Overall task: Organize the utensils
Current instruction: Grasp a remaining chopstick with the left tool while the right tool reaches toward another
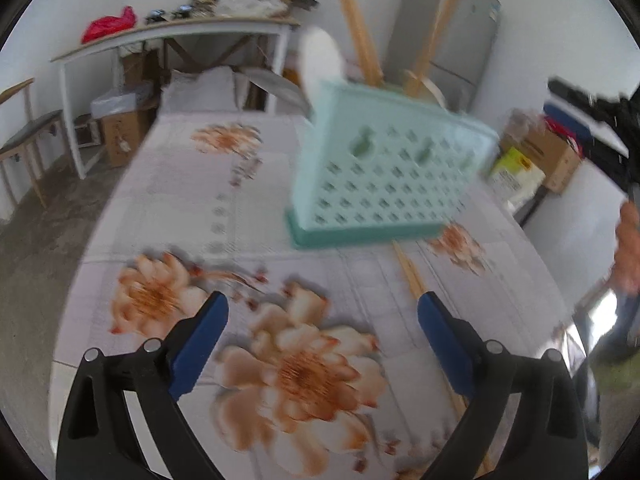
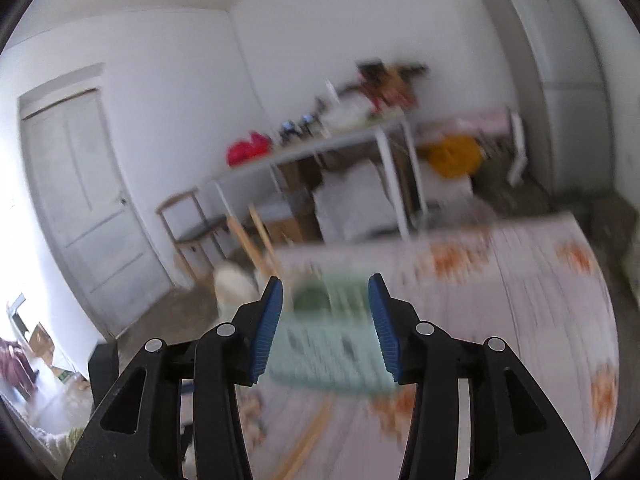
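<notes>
Left tool held wide open over the flowered bench, gripping nothing. In the left wrist view, nearest the tool, loose chopsticks lying flat on the bench, running from under the front of the mint-green holder toward the tool's right finger. Beyond them, the holder itself, perforated, standing on a darker green base, with more chopsticks and a white spoon sticking up out of its top. Past the holder, a white table with a red bag on it, and a grey fridge to the holder's right. At the far right edge of this view only, a hand and part of a black device.

Right tool also open, less widely, empty, hovering just above the holder. Heavily blurred here. Only in this view: a white door far left of the holder and something yellow under the table.
</notes>
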Available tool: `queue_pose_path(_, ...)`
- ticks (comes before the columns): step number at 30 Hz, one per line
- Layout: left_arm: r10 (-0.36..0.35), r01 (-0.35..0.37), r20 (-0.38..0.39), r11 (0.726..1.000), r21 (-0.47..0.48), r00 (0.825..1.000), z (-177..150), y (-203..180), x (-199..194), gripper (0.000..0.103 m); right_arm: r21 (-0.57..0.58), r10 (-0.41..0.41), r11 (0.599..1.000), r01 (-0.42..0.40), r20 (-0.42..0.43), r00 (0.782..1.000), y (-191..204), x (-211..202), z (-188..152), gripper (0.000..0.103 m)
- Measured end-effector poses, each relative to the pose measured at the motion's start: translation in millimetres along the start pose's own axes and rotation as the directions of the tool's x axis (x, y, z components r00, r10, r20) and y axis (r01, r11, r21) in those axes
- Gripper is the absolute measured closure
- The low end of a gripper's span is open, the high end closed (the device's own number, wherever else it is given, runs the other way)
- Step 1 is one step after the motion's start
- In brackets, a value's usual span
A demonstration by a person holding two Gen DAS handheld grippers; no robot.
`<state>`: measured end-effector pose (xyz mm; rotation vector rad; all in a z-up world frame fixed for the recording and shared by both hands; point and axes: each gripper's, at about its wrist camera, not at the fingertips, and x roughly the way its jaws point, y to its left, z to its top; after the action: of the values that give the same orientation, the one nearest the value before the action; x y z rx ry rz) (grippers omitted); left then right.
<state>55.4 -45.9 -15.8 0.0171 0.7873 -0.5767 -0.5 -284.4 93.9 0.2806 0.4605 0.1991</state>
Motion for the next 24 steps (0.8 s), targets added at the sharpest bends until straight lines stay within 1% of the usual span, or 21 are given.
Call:
queue_pose_path(1, -0.012, 0.012, -0.015, 1.0, 0.012, 1.0, -1, -5, 3, 0.01, 0.015, -0.017, 1.0, 0.018, -0.028, 0.999, -1, 0, -10, 0.06)
queue_pose_path(3, -0.027, 0.029, -0.039, 0.998, 0.057, 0.999, -3, -21, 8, 0.01, 0.049, -0.062, 0.996, 0.068, -0.112, 0.992, -2, 4, -40, 0.06)
queue_pose_path(5, -0.014, 0.021, -0.064, 0.994, 0.104, 0.998, -6, -33, 14, 0.01, 0.082, -0.089, 0.991, 0.105, -0.183, 0.979, -5, 7, -61, 0.06)
queue_pose_path(7, 0.009, 0.003, -0.082, 0.988, 0.151, 0.997, -9, -46, 21, 0.01, 0.122, -0.09, 0.985, 0.123, -0.24, 0.967, -6, 10, -79, 0.06)
queue_pose_path(10, 0.022, 0.0, -0.107, 0.98, 0.198, 0.994, -15, -59, 32, 0.01, 0.165, -0.074, 0.979, 0.119, -0.257, 0.964, -6, 7, -90, 0.06)
queue_pose_path(14, 0.07, -0.035, -0.141, 0.971, 0.237, 0.988, -20, -65, 45, 0.01, 0.179, -0.055, 0.978, 0.103, -0.253, 0.966, -8, 8, -89, 0.06)
queue_pose_path(15, 0.086, -0.049, -0.149, 0.97, 0.238, 0.985, -22, -65, 48, 0.01, 0.18, -0.051, 0.979, 0.099, -0.254, 0.966, -7, 10, -89, 0.06)
queue_pose_path(19, 0.102, -0.067, -0.159, 0.975, 0.21, 0.982, -22, -58, 52, 0.01, 0.182, -0.037, 0.98, 0.087, -0.26, 0.965, -11, 8, -93, 0.06)
queue_pose_path(22, 0.125, -0.089, -0.174, 0.975, 0.205, 0.977, -24, -54, 55, 0.01, 0.181, -0.033, 0.98, 0.085, -0.271, 0.962, -8, 9, -97, 0.06)
queue_pose_path(24, 0.128, -0.091, -0.169, 0.973, 0.213, 0.977, -25, -54, 55, 0.01, 0.18, -0.035, 0.98, 0.087, -0.275, 0.961, -4, 8, -100, 0.06)
